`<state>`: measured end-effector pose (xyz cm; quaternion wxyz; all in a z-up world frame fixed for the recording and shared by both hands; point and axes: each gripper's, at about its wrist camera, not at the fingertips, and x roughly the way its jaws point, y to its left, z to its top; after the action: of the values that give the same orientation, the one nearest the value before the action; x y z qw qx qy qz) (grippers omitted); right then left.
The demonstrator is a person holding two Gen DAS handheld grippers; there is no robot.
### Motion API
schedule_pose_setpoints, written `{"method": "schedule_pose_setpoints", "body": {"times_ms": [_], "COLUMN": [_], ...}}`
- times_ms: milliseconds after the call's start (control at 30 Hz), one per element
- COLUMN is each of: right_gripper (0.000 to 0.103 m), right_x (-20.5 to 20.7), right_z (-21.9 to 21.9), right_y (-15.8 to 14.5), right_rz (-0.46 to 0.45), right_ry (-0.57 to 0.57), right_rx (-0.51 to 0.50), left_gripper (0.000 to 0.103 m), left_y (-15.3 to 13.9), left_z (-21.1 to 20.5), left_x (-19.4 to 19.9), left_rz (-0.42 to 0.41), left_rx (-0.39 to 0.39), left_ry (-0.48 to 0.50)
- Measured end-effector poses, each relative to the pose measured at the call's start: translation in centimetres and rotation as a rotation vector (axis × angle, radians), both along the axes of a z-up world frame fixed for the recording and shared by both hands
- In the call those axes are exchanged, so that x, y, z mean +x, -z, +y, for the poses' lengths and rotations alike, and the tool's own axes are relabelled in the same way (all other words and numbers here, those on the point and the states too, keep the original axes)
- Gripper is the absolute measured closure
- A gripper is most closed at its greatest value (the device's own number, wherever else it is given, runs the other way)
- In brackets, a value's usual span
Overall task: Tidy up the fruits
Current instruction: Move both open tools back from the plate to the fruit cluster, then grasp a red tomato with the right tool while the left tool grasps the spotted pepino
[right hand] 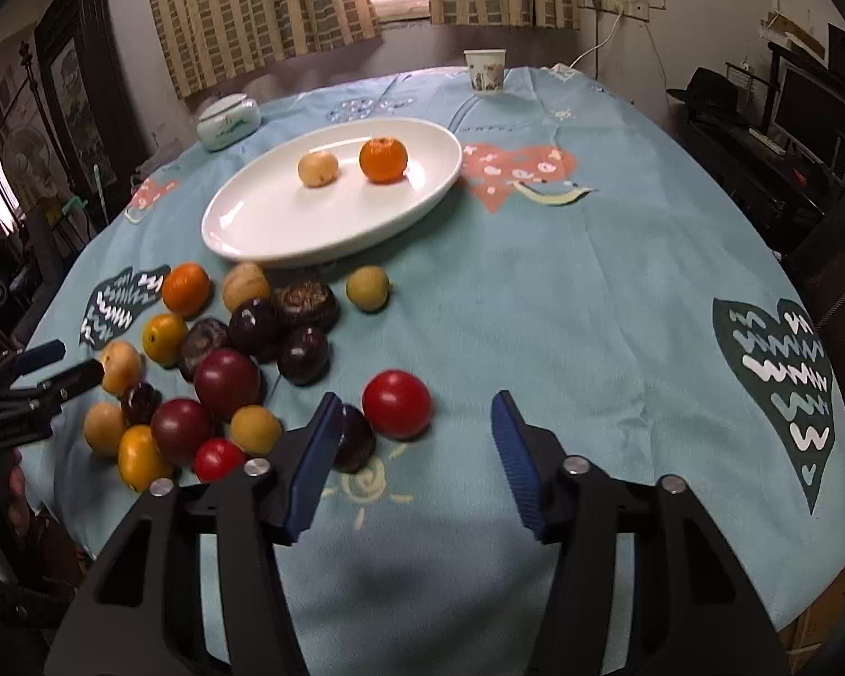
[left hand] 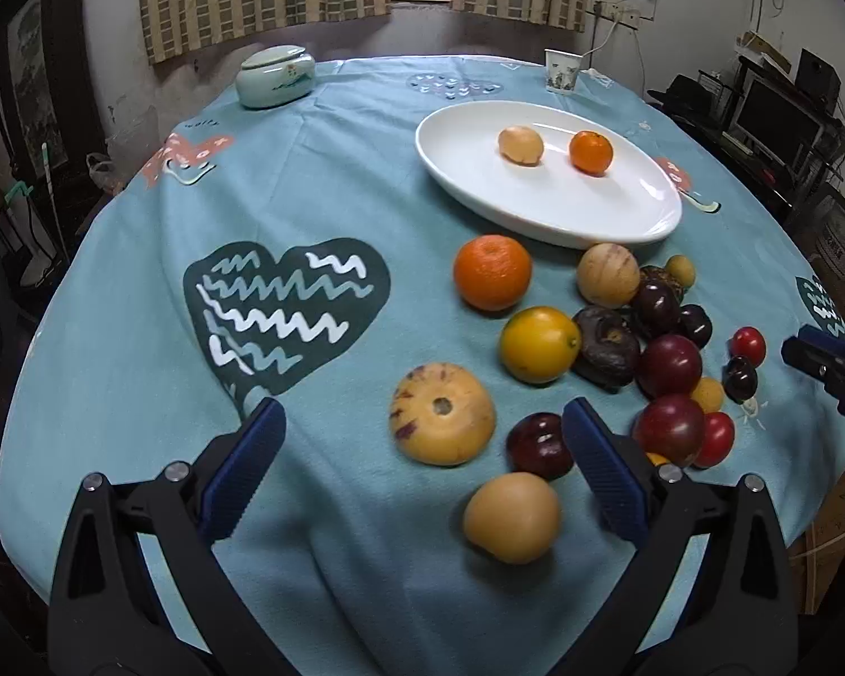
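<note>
- Holding both tongs above the near edge of the table, angled down at the blue cloth.
- My left gripper: jaws wide, nothing clamped; a tan speckled melon-like fruit sits between the pads, stem scar facing up, and a round tan fruit lies nearer me, also between them, touching neither pad.
- My right gripper: jaws apart, narrower than the left, pressing nothing; red tomato sits just beyond the tips, a dark plum beside my left pad.
- White oval plate lies toward the far middle of the table, long axis running diagonally from near-left to far-right in the right view.
- On the plate: small tan fruit and a small orange, side by side, apart.
- Loose pile of fruits between plate and near edge: big orange, yellow citrus, dark plums, wrinkled brown fruits, small tomatoes, mostly touching.
- Lidded ceramic jar and paper cup stand upright at the far edge.
</note>
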<state>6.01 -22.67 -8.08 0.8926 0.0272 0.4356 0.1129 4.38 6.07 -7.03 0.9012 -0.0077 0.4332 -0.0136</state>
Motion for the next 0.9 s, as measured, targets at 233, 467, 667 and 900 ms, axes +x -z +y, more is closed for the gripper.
{"method": "schedule_pose_setpoints", "body": {"times_ms": [233, 467, 667, 900], "right_gripper": [0.054, 0.064, 0.071, 0.071], "right_x": [1.3, 4.1, 3.6, 0.4], "right_z": [0.6, 2.0, 0.7, -0.1], "right_y": [2.7, 2.6, 2.4, 1.4], "right_rz": [0.067, 0.033, 0.08, 0.052], "right_ry": [-0.022, -0.049, -0.022, 0.005], "right_rx": [-0.052, -0.03, 0.047, -0.001], "left_gripper": [0.003, 0.003, 0.003, 0.003], "left_y": [0.3, 0.6, 1.1, 1.2], "left_z": [1.0, 1.0, 2.2, 1.8], "left_x": [0.1, -0.1, 0.0, 0.2], "left_rz": [0.017, 0.036, 0.066, 0.067], "left_rx": [-0.018, -0.001, -0.026, -0.028], "left_ry": [-0.021, -0.013, -0.045, -0.027]}}
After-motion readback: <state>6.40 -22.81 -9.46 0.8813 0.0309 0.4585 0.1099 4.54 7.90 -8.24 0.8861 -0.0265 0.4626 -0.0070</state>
